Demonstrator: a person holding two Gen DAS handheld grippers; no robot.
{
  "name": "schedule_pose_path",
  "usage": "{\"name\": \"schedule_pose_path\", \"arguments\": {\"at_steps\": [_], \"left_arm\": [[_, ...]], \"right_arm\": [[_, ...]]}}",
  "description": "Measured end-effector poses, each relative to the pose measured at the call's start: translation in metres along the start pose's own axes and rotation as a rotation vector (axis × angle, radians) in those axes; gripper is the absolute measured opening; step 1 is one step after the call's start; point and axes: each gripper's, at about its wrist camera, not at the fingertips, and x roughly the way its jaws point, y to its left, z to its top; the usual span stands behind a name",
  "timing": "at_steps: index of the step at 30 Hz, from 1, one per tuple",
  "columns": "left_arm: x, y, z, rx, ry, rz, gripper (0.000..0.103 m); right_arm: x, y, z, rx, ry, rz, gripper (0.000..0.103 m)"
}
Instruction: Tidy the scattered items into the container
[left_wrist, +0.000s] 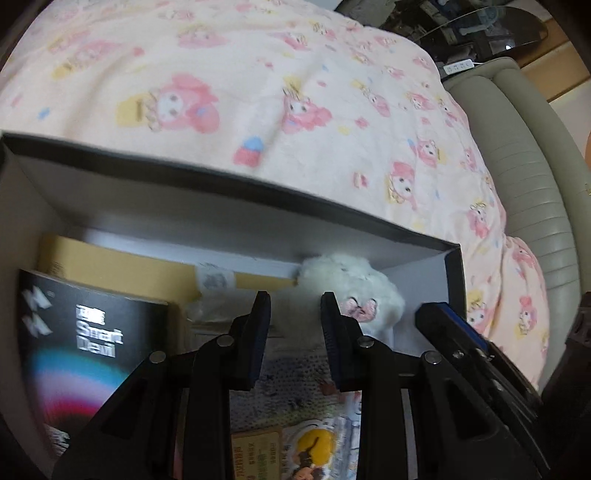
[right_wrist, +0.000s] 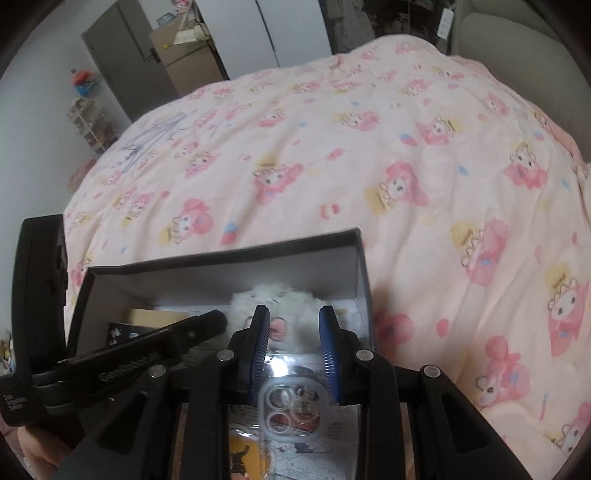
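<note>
While poised over the box (left_wrist: 236, 192) on the blanket (left_wrist: 258, 74), pointing steeply down: left gripper (left_wrist: 295, 306) slightly open, holding nothing. Right gripper (right_wrist: 293, 319) likewise slightly parted; clear phone case (right_wrist: 291, 402) showing between its fingers, whether gripped or lying below cannot be told. Inside the box: white plush (left_wrist: 351, 284) far right, black booklet (left_wrist: 92, 332) left, yellow carton (left_wrist: 129, 266) behind it, printed packet (left_wrist: 295, 369) near.

Box (left_wrist: 229, 184): matt card. Plush toy (left_wrist: 354, 284): fluffy white pile. Bed cover (left_wrist: 258, 74): soft printed cloth. Phone case (right_wrist: 291, 410): glossy clear plastic.
</note>
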Motion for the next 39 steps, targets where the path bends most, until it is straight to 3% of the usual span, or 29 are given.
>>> {"name": "schedule_pose_path", "arguments": {"at_steps": [8,13,20,22,28,32,35,39], "left_arm": [[0.02,-0.016,0.004,0.031,0.052,-0.049,0.028],[0.012,-0.017,0.004,0.053,0.037,-0.03,0.039],[-0.036,-0.027,-0.006,0.184,-0.08,0.07,0.061],[-0.053,-0.028,-0.009,0.213,-0.133,0.109,0.074],[-0.106,-0.036,-0.026,0.275,-0.294,0.192,0.086],[-0.148,-0.04,-0.037,0.288,-0.368,0.214,0.095],[-0.185,-0.046,-0.049,0.303,-0.436,0.236,0.096],[-0.23,-0.05,-0.068,0.304,-0.512,0.259,0.102]], "right_arm": [[-0.003,-0.006,-0.002,0.023,0.015,-0.004,0.024],[-0.003,-0.006,-0.003,0.025,0.001,-0.009,0.023],[-0.018,-0.001,-0.007,0.024,-0.036,-0.04,0.027],[-0.027,0.0,-0.007,0.02,-0.059,-0.049,0.031],[-0.063,0.013,-0.009,-0.01,-0.132,-0.059,0.044],[-0.101,0.023,-0.011,-0.01,-0.237,-0.026,0.045],[-0.136,0.035,-0.014,-0.015,-0.289,-0.02,0.06],[-0.172,0.056,-0.026,-0.046,-0.324,-0.046,0.066]]}}
